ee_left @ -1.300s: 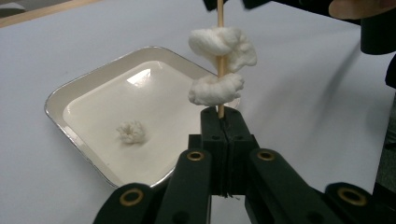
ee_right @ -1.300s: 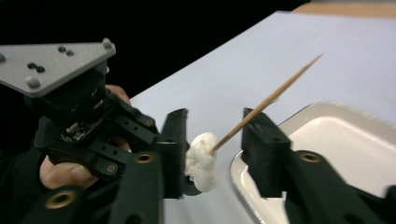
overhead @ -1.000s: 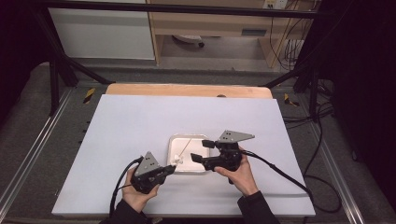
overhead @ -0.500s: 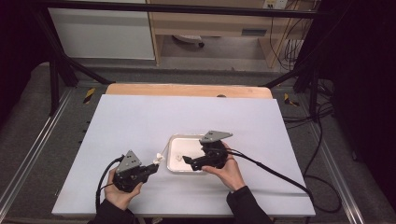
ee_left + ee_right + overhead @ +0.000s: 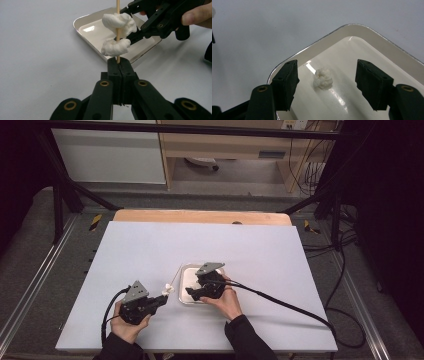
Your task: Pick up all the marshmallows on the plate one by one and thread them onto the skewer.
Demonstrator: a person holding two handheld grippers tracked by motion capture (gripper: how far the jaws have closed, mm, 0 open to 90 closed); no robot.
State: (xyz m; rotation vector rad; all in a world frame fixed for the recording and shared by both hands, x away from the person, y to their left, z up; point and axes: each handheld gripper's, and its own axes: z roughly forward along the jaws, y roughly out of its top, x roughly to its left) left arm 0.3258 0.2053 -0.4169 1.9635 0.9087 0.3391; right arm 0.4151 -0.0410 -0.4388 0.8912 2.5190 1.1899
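Between the right gripper's (image 5: 325,86) parted jaws lies a small white marshmallow piece (image 5: 322,79) on the floor of the white tray (image 5: 387,53); the jaws have just been closing, yet both pads stand clear of it on either side, so nothing is grasped. The gripper points down into the tray's near-left corner, seemingly to straddle the piece before pinching it.

Left of the tray, the left gripper (image 5: 119,65) is clenched on the lower end of a thin wooden skewer (image 5: 117,10), holding it upright just beside the tray's left rim. Two marshmallow pieces (image 5: 119,22) are already threaded on it, one above the other, with bare stick above. Held steady and close, the skewer likely waits as a post for the next piece.

From the high view, both grippers (image 5: 189,294) sit toward the near edge of the pale table (image 5: 150,250), the tray between the hands.
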